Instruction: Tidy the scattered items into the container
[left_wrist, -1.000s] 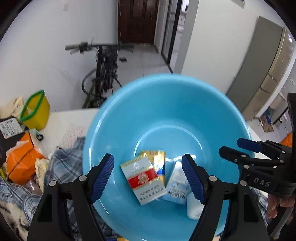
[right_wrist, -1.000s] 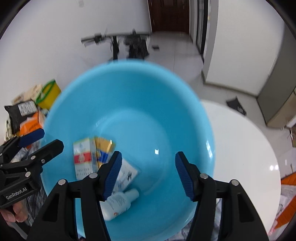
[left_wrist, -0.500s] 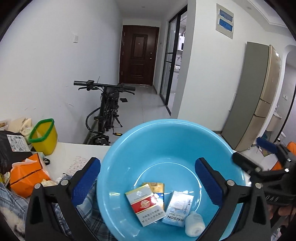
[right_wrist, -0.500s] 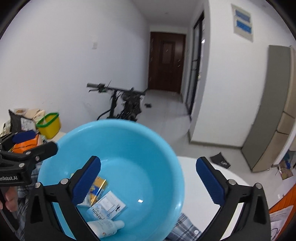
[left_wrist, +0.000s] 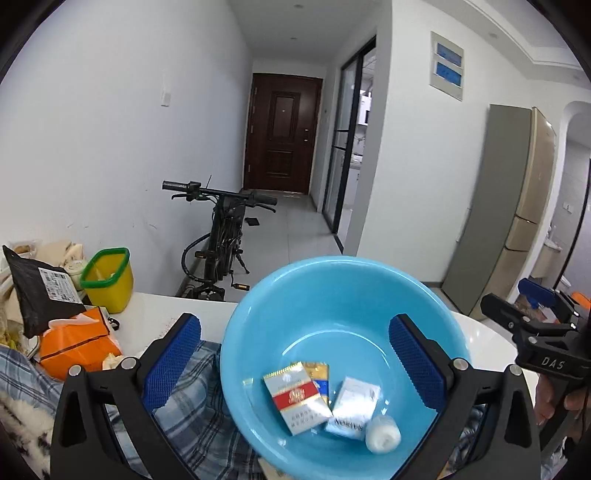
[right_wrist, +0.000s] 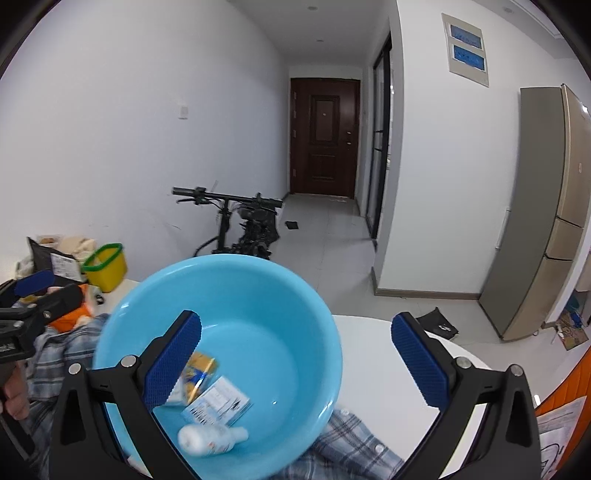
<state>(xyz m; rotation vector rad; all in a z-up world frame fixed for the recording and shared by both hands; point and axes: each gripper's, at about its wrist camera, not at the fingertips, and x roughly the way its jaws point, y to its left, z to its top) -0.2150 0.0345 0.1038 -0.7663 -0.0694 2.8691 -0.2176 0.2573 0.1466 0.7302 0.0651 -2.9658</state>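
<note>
White table (left_wrist: 155, 314) bears blue basin (left_wrist: 332, 291), bottle (right_wrist: 207, 437) lying flat.

The letters "DAS" are printed in white on the black body of the right gripper (left_wrist: 539, 310), as seen in the left wrist view. Red and white print is carried by the cigarette pack (left_wrist: 295, 402) inside the blue basin (left_wrist: 258, 306), but it is blurred and cannot be read. A white shipping label is stuck on the black parcel bag (left_wrist: 37, 295); its text is too small.
</note>
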